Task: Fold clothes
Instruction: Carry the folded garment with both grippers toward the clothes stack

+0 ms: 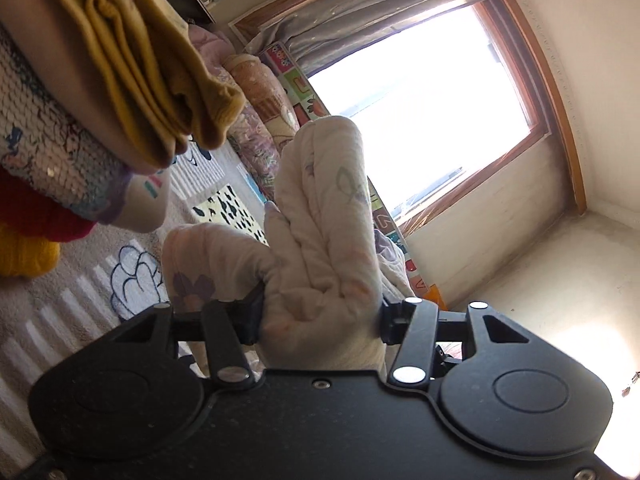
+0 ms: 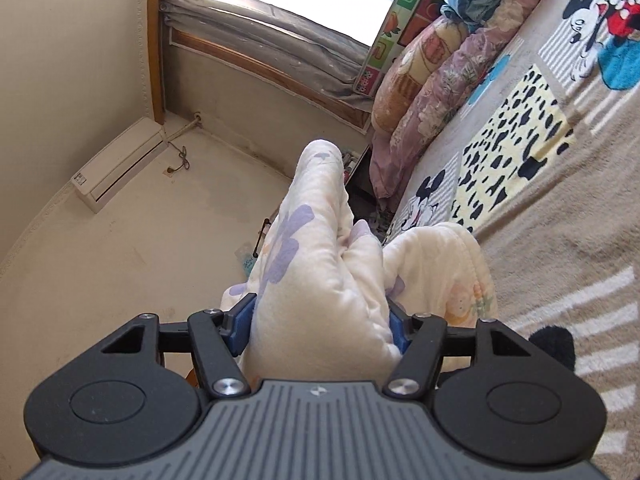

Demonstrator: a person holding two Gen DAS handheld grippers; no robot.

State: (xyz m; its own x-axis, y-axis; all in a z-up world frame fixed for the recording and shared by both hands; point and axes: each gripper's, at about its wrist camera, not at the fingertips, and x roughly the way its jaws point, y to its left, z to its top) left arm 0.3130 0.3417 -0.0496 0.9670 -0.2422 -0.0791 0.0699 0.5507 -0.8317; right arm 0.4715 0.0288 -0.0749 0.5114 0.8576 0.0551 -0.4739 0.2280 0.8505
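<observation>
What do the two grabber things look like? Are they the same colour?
Nearly the same. The left gripper is all black: a flat speckled body, two round discs, jointed link bars with shiny silver rivets, and black jaws. The right gripper has the same black discs, bars and rivets, but its middle plate is grey and ribbed with a small white emblem, and its jaws are blue. No cables, hands or sleeves show.

Garment (image 1: 320,240): cream quilted fabric, faint floral print — bunched in thick folds
Pose: held up off the bed, one fold pointing upward
</observation>
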